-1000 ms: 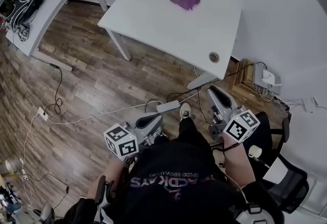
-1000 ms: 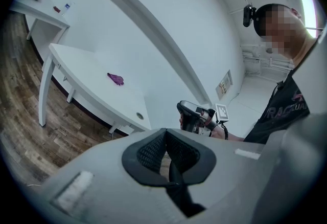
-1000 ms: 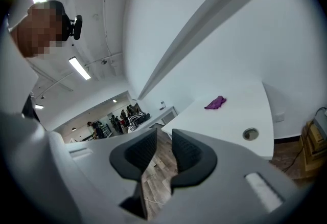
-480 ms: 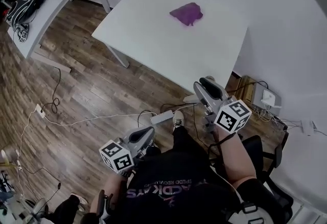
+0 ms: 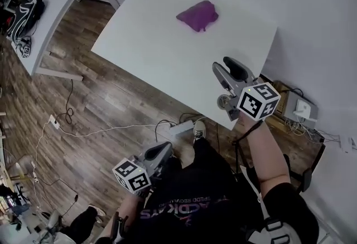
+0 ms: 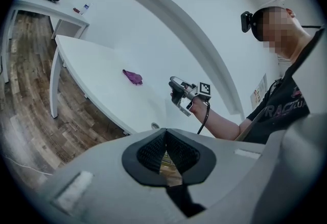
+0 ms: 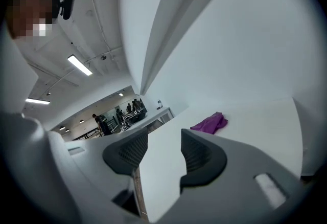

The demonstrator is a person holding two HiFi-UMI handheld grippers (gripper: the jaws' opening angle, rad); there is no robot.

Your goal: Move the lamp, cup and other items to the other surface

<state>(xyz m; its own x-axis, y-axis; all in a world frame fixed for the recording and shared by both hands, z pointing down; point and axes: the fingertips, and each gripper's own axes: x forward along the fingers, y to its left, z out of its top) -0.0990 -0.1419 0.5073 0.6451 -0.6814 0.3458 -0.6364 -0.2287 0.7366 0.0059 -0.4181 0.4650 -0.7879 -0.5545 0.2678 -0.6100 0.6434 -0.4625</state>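
**Head view.** You held the right gripper (image 5: 222,64) over the white table (image 5: 150,42), above its near edge and close to the right-hand corner. Its tips pointed across the table top toward the purple cloth (image 5: 196,15). The cloth lay crumpled on the table near the far edge and well apart from the gripper. Your left gripper (image 5: 164,148) hung off the table, on your side of its near edge, low in front of your body and above the wooden floor (image 5: 95,109). A power strip (image 5: 181,126) lay on that floor just short of the table's near edge.

**Left gripper view.** The two pads met at their tips, so this tool was closed, and it gripped nothing. Beyond it, the table stretched away with the cloth on it, and your right hand held its gripper over the table's near end.

**Right gripper view.** The jaws stood apart and had just been opening. Only bare table top showed through the gap, so nothing was between them. The cloth lay farther along the table, to the right of the jaws.
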